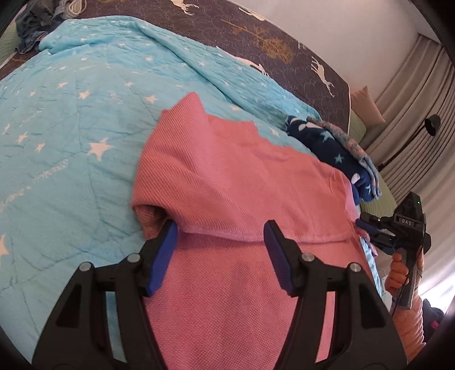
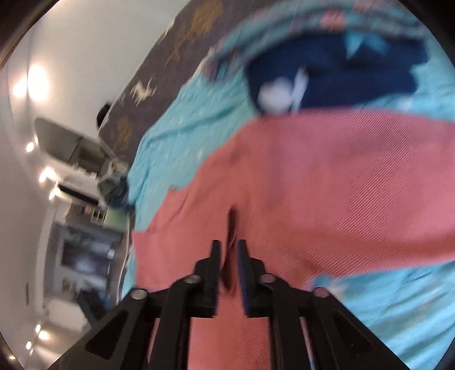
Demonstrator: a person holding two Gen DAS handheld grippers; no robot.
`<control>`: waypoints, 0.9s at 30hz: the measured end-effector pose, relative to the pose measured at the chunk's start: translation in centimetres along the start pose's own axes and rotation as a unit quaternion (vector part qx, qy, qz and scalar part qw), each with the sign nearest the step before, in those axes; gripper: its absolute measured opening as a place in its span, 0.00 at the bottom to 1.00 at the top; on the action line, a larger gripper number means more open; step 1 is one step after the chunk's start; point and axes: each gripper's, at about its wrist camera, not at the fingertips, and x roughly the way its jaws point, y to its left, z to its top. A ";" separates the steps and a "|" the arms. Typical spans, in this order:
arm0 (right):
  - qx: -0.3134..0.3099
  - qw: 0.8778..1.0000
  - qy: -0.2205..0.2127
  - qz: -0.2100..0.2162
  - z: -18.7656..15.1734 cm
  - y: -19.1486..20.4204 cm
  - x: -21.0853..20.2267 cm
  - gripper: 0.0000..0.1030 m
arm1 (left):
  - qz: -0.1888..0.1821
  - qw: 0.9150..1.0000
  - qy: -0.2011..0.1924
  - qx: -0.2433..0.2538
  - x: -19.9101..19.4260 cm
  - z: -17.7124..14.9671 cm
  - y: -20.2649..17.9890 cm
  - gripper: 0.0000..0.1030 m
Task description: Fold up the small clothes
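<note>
A pink knit garment [image 1: 241, 182] lies on the light blue star blanket [image 1: 71, 113]; a folded edge crosses it between my left fingers. My left gripper [image 1: 220, 236] is open, its jaws wide apart just above the pink cloth, holding nothing. My right gripper [image 2: 229, 250] is shut on a pinch of the pink garment [image 2: 327, 176] at its edge; that view is blurred. The right gripper also shows in the left wrist view [image 1: 366, 224], at the garment's right edge.
A dark blue star-patterned cloth [image 1: 327, 142] with a grey-pink one beside it lies past the pink garment, also in the right wrist view [image 2: 341, 74]. A dark deer-print bedspread [image 1: 256, 37] lies beyond. Denim clothes [image 1: 34, 25] sit at the far left corner.
</note>
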 end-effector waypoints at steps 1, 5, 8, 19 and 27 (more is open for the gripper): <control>-0.011 1.000 0.017 0.000 -0.4 0.4 0.9 0.38 | -0.001 1.000 0.001 0.001 0.1 0.0 -0.1 0.62; -0.027 0.999 0.046 -0.009 -0.6 1.5 3.9 0.55 | -0.019 1.000 0.002 -0.006 0.3 0.2 0.0 0.66; -0.037 0.998 0.048 0.000 0.7 2.4 5.6 0.59 | -0.042 0.999 0.011 -0.024 1.1 0.5 0.1 0.67; -0.054 0.995 -0.075 0.045 2.6 7.4 0.0 0.02 | -0.050 0.999 0.010 -0.007 0.7 0.0 -0.3 0.68; -0.023 0.996 -0.080 -0.023 2.3 2.9 -2.8 0.03 | -0.028 1.000 0.003 0.012 0.4 -0.5 -1.2 0.68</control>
